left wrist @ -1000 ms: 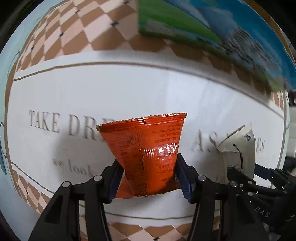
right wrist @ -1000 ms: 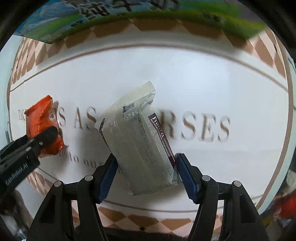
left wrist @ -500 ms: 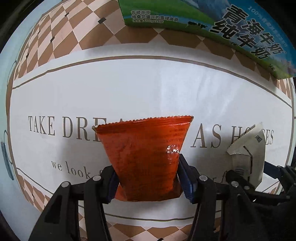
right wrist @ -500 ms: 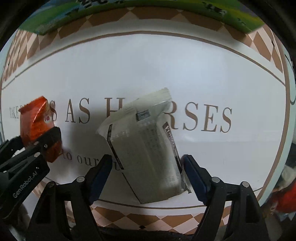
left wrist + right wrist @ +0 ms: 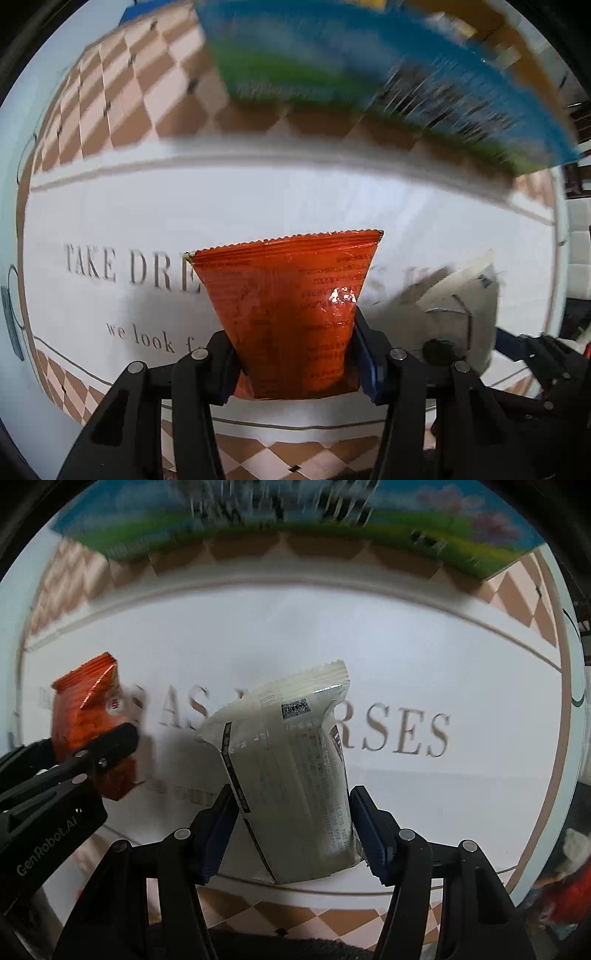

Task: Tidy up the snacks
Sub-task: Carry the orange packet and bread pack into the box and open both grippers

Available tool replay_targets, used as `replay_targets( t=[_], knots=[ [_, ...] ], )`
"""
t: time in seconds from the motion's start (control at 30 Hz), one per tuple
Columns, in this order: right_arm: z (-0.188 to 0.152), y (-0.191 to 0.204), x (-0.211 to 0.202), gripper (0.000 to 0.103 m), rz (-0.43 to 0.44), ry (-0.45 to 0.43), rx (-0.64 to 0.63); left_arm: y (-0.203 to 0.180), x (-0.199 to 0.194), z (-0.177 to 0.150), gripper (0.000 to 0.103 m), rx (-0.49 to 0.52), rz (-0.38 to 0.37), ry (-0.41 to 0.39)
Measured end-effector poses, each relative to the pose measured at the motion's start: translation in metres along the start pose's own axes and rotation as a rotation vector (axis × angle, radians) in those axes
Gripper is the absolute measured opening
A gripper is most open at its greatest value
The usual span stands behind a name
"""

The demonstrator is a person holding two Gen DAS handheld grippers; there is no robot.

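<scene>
My left gripper [image 5: 295,365] is shut on an orange snack packet [image 5: 288,310] and holds it above the white printed tablecloth [image 5: 147,206]. My right gripper [image 5: 291,838] is shut on a pale cream snack packet [image 5: 291,775], also held above the cloth. Each shows in the other's view: the cream packet [image 5: 461,314] at the right of the left wrist view, the orange packet [image 5: 88,720] with the left gripper [image 5: 74,771] at the left of the right wrist view.
A blue and green milk carton box [image 5: 369,70] stands at the far side of the table, blurred; it also shows in the right wrist view [image 5: 295,528]. The cloth has a brown checkered border [image 5: 103,103]. Red items [image 5: 569,893] lie off the table's right edge.
Both grippers have swung and lifted with their packets; the view is blurred and the milk box looks nearer and tilted. The right jaws have closed in on the cream packet again.
</scene>
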State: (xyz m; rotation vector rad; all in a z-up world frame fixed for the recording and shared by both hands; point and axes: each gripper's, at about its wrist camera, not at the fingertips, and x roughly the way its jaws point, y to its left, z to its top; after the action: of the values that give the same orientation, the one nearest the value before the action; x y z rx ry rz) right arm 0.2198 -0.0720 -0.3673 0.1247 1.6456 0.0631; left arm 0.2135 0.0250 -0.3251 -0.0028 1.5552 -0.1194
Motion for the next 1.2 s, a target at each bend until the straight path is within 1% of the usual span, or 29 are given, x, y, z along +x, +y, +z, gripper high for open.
replay_targets(
  t=[0.07,0.13,0.17,0.23,0.27,0.33,0.43,0.47,0.5,0.53,0.57,0.63,0.7,0.77,0.8,0.87,0.93,0.97,1.03,1.07,1.1,1.13,1.17,1.2],
  knots=[
    [0.002,-0.006,-0.025,0.065,0.041,-0.034,0.009,-0.008,-0.028,0.008,0.048,0.007,-0.033,-0.045],
    [0.009,-0.015,-0.058,0.065,0.085,-0.082,0.024,-0.015,-0.052,0.018,0.049,0.012,-0.061,-0.084],
    [0.013,-0.017,-0.072,0.065,0.1,-0.101,0.027,-0.02,-0.069,0.028,0.049,0.017,-0.08,-0.115],
    [0.025,-0.027,-0.104,0.065,0.124,-0.15,0.034,-0.027,-0.09,0.044,0.049,0.033,-0.102,-0.152],
    [0.031,-0.03,-0.117,0.065,0.137,-0.174,0.037,-0.032,-0.106,0.06,0.049,0.043,-0.119,-0.174],
    [0.05,-0.045,-0.148,0.065,0.166,-0.218,0.05,-0.037,-0.125,0.088,0.049,0.049,-0.133,-0.203],
    [0.097,-0.062,-0.185,0.065,0.17,-0.285,0.066,-0.043,-0.136,0.134,0.049,0.059,-0.131,-0.223],
    [0.101,-0.064,-0.184,0.065,0.169,-0.3,0.072,-0.043,-0.135,0.149,0.049,0.057,-0.128,-0.226],
    [0.115,-0.07,-0.191,0.065,0.163,-0.309,0.073,-0.044,-0.133,0.169,0.049,0.049,-0.126,-0.224],
    [0.132,-0.072,-0.192,0.065,0.156,-0.318,0.08,-0.046,-0.13,0.182,0.049,0.051,-0.127,-0.213],
    [0.152,-0.081,-0.192,0.065,0.15,-0.319,0.088,-0.046,-0.123,0.202,0.049,0.041,-0.127,-0.192],
    [0.186,-0.093,-0.185,0.065,0.153,-0.305,0.105,-0.049,-0.108,0.229,0.049,0.039,-0.122,-0.161],
    [0.208,-0.102,-0.173,0.065,0.144,-0.288,0.106,-0.052,-0.093,0.255,0.049,0.033,-0.12,-0.125],
    [0.23,-0.109,-0.166,0.065,0.122,-0.269,0.114,-0.057,-0.08,0.274,0.049,0.038,-0.117,-0.09],
    [0.24,-0.112,-0.156,0.065,0.115,-0.26,0.117,-0.059,-0.075,0.281,0.049,0.038,-0.118,-0.073],
    [0.259,-0.116,-0.15,0.065,0.101,-0.247,0.125,-0.063,-0.062,0.295,0.049,0.036,-0.121,-0.036],
    [0.274,-0.12,-0.14,0.066,0.079,-0.24,0.127,-0.066,-0.055,0.304,0.049,0.037,-0.104,-0.017],
    [0.281,-0.122,-0.133,0.067,0.078,-0.231,0.125,-0.068,-0.05,0.307,0.049,0.043,-0.096,-0.006],
    [0.296,-0.129,-0.119,0.067,0.107,-0.195,0.132,-0.072,-0.044,0.312,0.051,0.053,-0.088,0.016],
    [0.301,-0.132,-0.112,0.068,0.118,-0.177,0.145,-0.073,-0.041,0.314,0.056,0.056,-0.077,0.025],
    [0.304,-0.135,-0.108,0.073,0.115,-0.165,0.153,-0.074,-0.038,0.315,0.062,0.056,-0.073,0.034],
    [0.306,-0.139,-0.1,0.079,0.114,-0.165,0.157,-0.075,-0.038,0.315,0.076,0.056,-0.074,0.039],
    [0.307,-0.142,-0.096,0.086,0.111,-0.17,0.16,-0.075,-0.038,0.314,0.082,0.059,-0.071,0.037],
    [0.308,-0.146,-0.093,0.087,0.103,-0.175,0.161,-0.075,-0.039,0.314,0.085,0.062,-0.065,0.027]
  ],
)
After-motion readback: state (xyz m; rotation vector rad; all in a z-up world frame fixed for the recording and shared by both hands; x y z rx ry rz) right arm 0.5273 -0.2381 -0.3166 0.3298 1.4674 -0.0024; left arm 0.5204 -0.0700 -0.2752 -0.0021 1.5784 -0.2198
